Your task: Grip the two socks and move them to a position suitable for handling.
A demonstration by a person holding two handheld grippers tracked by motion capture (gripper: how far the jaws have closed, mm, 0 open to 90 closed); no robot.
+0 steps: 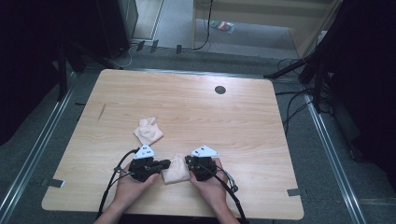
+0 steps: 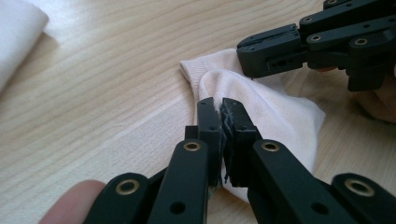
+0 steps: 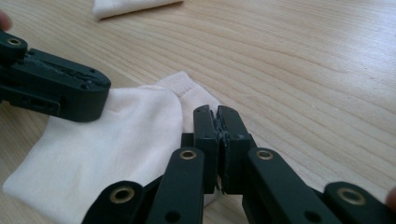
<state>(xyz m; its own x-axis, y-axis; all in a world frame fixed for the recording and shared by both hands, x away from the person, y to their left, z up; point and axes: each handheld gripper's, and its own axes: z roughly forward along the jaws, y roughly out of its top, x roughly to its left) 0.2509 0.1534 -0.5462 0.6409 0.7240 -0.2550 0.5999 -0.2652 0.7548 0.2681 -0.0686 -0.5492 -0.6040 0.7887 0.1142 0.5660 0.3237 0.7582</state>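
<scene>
Both grippers, left (image 1: pixel 164 164) and right (image 1: pixel 188 161), pinching cream sock (image 1: pixel 175 171) lying between them on table (image 1: pixel 243 121).

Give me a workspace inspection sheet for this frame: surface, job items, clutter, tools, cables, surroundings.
Surface: light wooden table, dark round grommet near the far edge.
Job's things: pale sock lying between both tools; second sock bunched farther out.
Clutter: nothing seen.
Grippers: left tool shut, pinching the sock's fabric; right tool shut at the sock's opposite edge.
Cables: black cable trails off each tool toward the near edge.
Surroundings: grey floor, loose wires, dark stands.
</scene>
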